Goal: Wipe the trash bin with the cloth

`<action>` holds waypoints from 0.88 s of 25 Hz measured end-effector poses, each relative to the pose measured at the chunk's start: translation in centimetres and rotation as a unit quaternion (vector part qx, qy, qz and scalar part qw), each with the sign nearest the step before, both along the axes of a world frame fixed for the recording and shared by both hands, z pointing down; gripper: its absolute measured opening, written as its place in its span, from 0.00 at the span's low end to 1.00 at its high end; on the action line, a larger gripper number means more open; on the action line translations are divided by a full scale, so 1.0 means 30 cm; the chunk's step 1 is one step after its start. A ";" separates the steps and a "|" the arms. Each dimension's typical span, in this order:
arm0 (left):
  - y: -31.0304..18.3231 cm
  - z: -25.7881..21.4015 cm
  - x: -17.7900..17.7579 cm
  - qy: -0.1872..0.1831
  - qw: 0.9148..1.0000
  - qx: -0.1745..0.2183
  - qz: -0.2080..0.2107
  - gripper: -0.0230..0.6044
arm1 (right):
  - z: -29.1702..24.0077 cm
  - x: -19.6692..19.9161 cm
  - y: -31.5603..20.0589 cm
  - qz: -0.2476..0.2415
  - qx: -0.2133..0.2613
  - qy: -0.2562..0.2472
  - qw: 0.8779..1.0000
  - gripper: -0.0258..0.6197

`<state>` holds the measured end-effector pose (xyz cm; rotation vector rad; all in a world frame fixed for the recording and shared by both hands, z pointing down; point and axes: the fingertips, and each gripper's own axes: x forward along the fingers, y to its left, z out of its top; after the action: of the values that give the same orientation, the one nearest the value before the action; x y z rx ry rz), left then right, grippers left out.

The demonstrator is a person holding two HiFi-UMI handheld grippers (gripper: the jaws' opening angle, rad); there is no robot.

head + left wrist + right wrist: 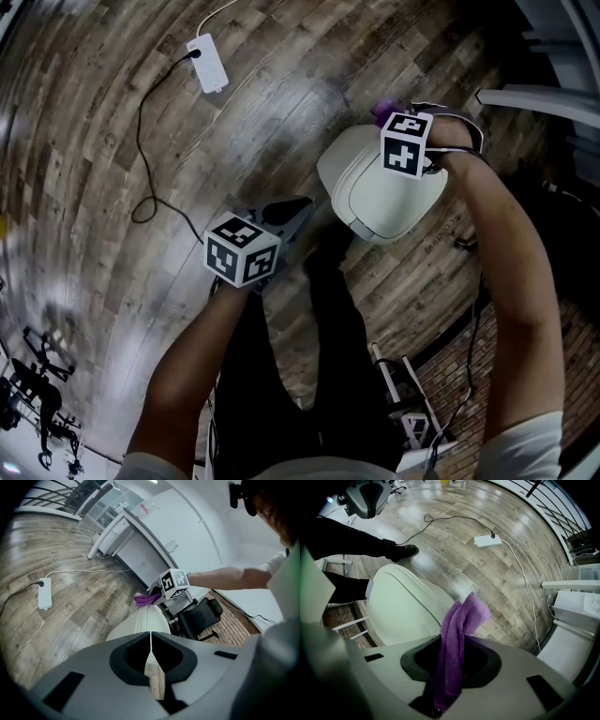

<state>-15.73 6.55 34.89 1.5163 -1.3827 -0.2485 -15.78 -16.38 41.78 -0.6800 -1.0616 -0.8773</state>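
A white trash bin [380, 192] with a rounded top stands on a wooden plank floor [112, 141], just in front of the person's legs. Its lid is down, so nothing inside can be seen.

The right claw [451, 644] is clamped on a purple cloth [461, 620]. The cloth runs up between the jaws and its free end flops out past the tips. The right arm reaches forward, nearly straight, and holds the claw over the far edge of the bin. Seen from the head, a bit of purple shows just beyond the bin's rim. Whether the cloth touches the bin cannot be told.

The left claw [151, 641] has its jaws pressed together, tips meeting, with nothing between them. The left arm is bent and holds this claw low beside the bin, apart from it and pointing toward it.

Each claw's cube carries black-and-white square markers; no words can be read anywhere. A white power strip [208, 63] lies on the floor well away from the bin, with a dark cable [145, 141] plugged into it.
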 end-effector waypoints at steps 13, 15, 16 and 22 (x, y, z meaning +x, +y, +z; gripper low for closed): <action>0.100 -0.004 0.032 0.019 0.999 -0.008 0.026 0.05 | 0.009 0.023 0.282 0.026 -0.049 0.003 0.998 0.21; 0.118 -0.004 0.049 0.023 0.999 -0.009 0.034 0.05 | 0.010 0.028 0.328 0.037 -0.058 -0.001 0.998 0.21; 0.126 -0.005 0.057 0.024 0.999 -0.010 0.038 0.05 | 0.011 0.032 0.352 0.042 -0.064 -0.003 0.997 0.21; 0.158 -0.023 0.089 0.026 0.998 -0.008 0.058 0.05 | 0.012 0.065 0.459 0.058 -0.075 -0.024 0.995 0.21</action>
<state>-13.07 11.30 34.19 1.5607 -1.2475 -0.2034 -13.84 -2.60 42.13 -0.7180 -1.2073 -0.7215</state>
